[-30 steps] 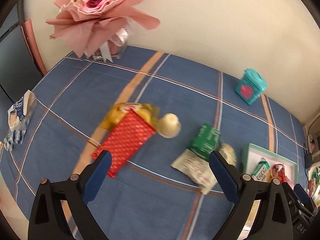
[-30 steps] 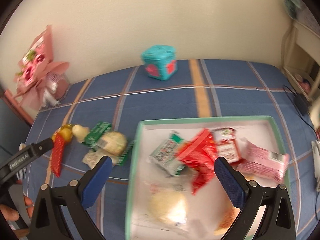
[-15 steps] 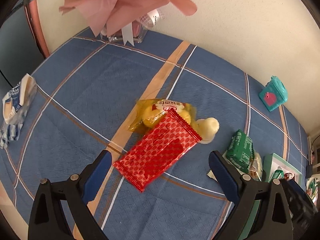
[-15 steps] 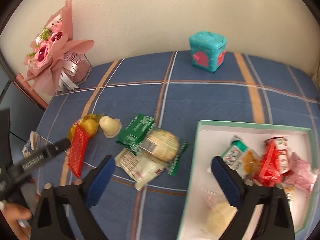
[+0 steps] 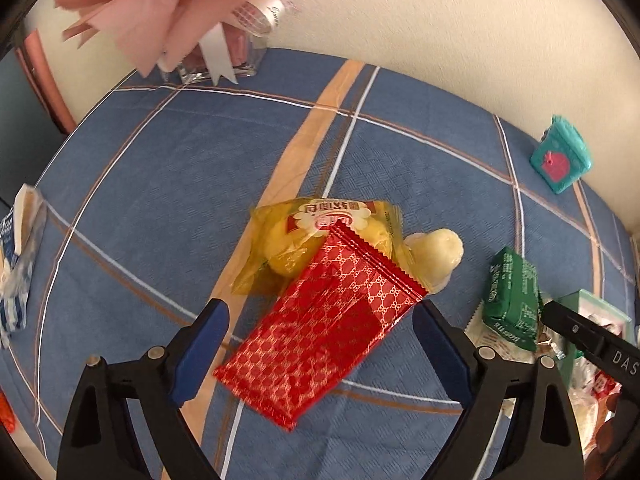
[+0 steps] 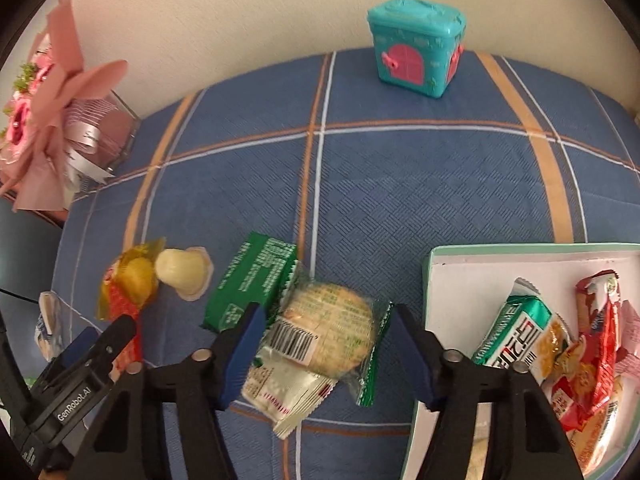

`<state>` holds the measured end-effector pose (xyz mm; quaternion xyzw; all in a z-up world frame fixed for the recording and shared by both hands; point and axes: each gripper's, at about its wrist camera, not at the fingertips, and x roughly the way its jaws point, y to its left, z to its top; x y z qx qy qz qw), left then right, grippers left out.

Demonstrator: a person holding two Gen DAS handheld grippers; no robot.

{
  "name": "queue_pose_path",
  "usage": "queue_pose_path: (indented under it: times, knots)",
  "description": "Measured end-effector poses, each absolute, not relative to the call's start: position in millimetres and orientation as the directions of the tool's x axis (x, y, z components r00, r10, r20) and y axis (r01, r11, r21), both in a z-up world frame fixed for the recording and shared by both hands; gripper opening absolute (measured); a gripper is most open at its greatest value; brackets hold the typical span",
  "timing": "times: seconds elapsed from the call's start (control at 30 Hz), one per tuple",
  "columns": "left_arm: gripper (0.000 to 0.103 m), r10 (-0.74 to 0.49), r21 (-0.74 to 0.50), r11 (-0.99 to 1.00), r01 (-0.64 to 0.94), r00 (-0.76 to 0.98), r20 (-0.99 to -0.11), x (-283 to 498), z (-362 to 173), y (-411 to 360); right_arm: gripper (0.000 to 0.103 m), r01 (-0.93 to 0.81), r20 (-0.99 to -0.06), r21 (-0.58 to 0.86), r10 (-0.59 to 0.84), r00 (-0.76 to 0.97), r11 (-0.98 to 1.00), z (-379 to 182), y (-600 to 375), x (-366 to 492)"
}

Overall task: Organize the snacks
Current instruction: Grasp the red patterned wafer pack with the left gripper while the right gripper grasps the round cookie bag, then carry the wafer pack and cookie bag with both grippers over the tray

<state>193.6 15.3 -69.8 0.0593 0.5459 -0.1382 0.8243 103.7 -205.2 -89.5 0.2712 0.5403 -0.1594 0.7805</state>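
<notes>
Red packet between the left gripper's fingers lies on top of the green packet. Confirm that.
Wrong. In the left wrist view the red packet between the left gripper's closing fingers overlaps the yellow packet; the green packet lies apart.

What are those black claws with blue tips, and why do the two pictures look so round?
They are grabbers; a person holds one in each hand. A small round-eyed camera sits on each, looking along its fingers. The left grabber is closing around a red packet but is not squeezing it yet. The right grabber is closing around a round cookie pack. On the blue cloth also lie a green packet and a yellow bag. The tray already holds some snacks. Nothing is lifted.
</notes>
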Motion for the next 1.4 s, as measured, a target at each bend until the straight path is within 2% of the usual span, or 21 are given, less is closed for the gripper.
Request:
queue_pose_path:
  times: [0.03, 0.1, 0.4, 0.6, 0.9, 1.2, 1.27, 1.4]
  knots:
    - [0.09, -0.157, -0.044, 0.952, 0.303, 0.362, -0.919, 194.3, -73.7, 12.4, 0.061, 0.543, -0.932, 0.249, 0.047, 0.358, 0.802, -93.2, -205.8, 104.6]
    - [0.079, -0.146, -0.029, 0.948, 0.317, 0.352, -0.924, 194.6, -80.6, 8.3, 0.061, 0.54, -0.932, 0.257, 0.057, 0.359, 0.802, -98.9, -206.5, 106.4]
    - [0.06, -0.126, -0.019, 0.951, 0.309, 0.33, -0.935, 196.1, -97.5, 7.1, 0.061, 0.534, -0.939, 0.238, 0.052, 0.341, 0.811, -100.6, -204.6, 110.8]
    - [0.052, -0.12, -0.029, 0.96, 0.278, 0.315, -0.941, 192.2, -97.2, 13.3, 0.061, 0.524, -0.946, 0.216, 0.043, 0.322, 0.824, -99.5, -194.9, 112.4]
    - [0.046, -0.112, -0.036, 0.972, 0.231, 0.327, -0.938, 180.8, -77.8, 23.3, 0.064, 0.516, -0.956, 0.176, 0.02, 0.293, 0.838, -98.3, -178.1, 125.2]
    - [0.046, -0.131, -0.058, 0.974, 0.219, 0.334, -0.933, 157.4, -59.0, 19.9, 0.071, 0.483, -0.965, 0.116, -0.016, 0.261, 0.868, -106.4, -148.2, 141.9]
    - [0.046, -0.141, -0.071, 0.974, 0.215, 0.334, -0.932, 150.9, -56.0, 18.7, 0.07, 0.48, -0.965, 0.101, -0.032, 0.26, 0.871, -107.4, -143.3, 142.7]
    - [0.046, -0.14, -0.068, 0.973, 0.219, 0.334, -0.932, 144.2, -54.7, 13.4, 0.061, 0.485, -0.962, 0.122, -0.017, 0.274, 0.866, -102.2, -139.8, 135.1]
